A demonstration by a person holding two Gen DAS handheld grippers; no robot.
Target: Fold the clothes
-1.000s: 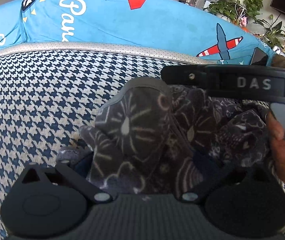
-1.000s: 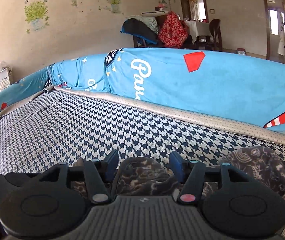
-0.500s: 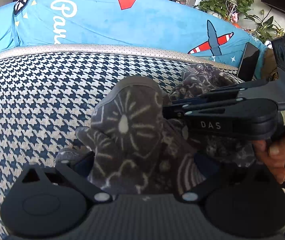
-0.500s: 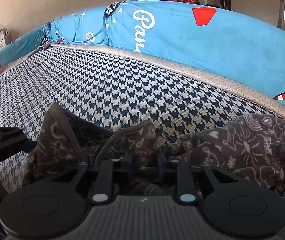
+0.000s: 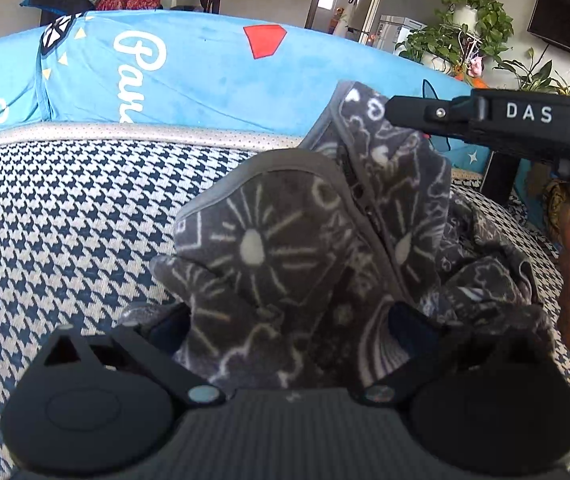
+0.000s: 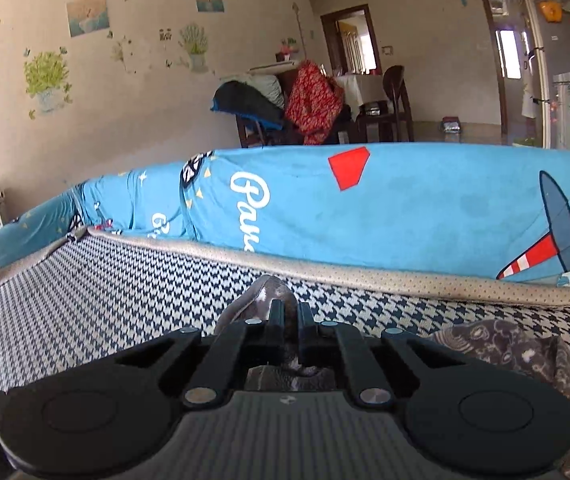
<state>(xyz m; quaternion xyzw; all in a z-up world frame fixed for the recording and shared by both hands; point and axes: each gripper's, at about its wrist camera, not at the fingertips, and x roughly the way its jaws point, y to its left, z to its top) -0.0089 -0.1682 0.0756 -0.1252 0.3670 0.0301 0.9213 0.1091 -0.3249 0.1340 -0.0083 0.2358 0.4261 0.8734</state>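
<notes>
The right gripper [image 6: 285, 320] pinches a raised fold of the grey patterned garment [image 5: 285, 264] above the checked cushion [image 5: 65, 220]. The left gripper [image 5: 285, 320] stands wide, with the bunched garment between its fingers

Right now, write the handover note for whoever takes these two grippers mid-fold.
Right gripper: just closed, shut on a trimmed edge of the dark grey white-patterned fleece garment, raised above the heap.
Left gripper: garment bunched between its fingers; whether it pinches cannot be told.
Garment lies crumpled on the blue-and-white houndstooth sofa seat.
Done: one edge gripped. Left: spread it flat, then every fold.
</notes>
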